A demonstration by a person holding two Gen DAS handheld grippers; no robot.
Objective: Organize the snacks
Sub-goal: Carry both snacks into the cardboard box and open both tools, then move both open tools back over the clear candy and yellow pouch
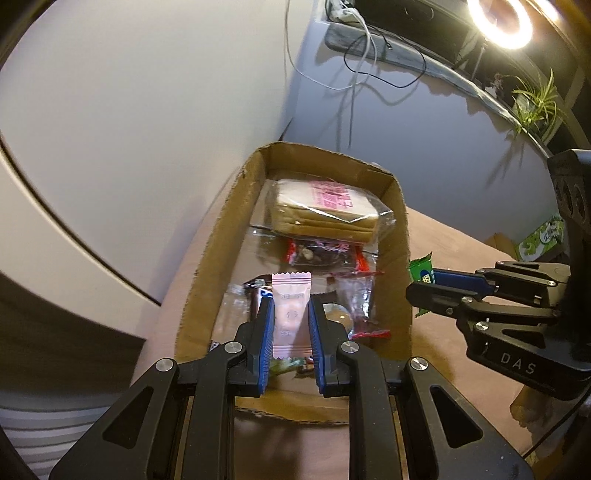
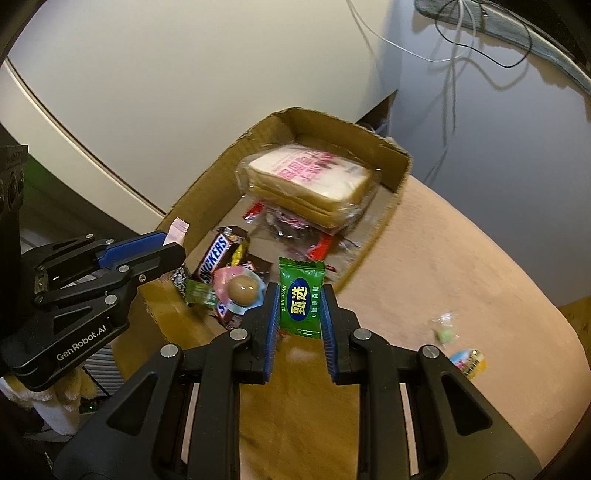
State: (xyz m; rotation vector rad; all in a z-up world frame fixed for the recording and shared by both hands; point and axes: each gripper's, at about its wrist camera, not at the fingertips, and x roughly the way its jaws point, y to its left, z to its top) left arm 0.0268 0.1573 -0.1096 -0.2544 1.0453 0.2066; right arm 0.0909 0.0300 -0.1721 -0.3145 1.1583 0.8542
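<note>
While the cardboard box (image 1: 207,258) sits at the tabletop's (image 2: 461,258) rim by the wall, we tilt both claws steeply down: our left claw (image 1: 291,314) pinches a pink candy (image 1: 291,295) over the box, our right claw (image 2: 301,306), at three o'clock, pinches a green candy (image 2: 301,297) beside it.

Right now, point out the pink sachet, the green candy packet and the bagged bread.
pink sachet (image 1: 290,317), left wrist view, wrapper middle.
green candy packet (image 2: 301,301), right wrist view, label.
bagged bread (image 2: 310,177), right wrist view, top face.

Dim, warm light — ring lamp (image 1: 499,23) glare, fisheye-bent edges.
</note>
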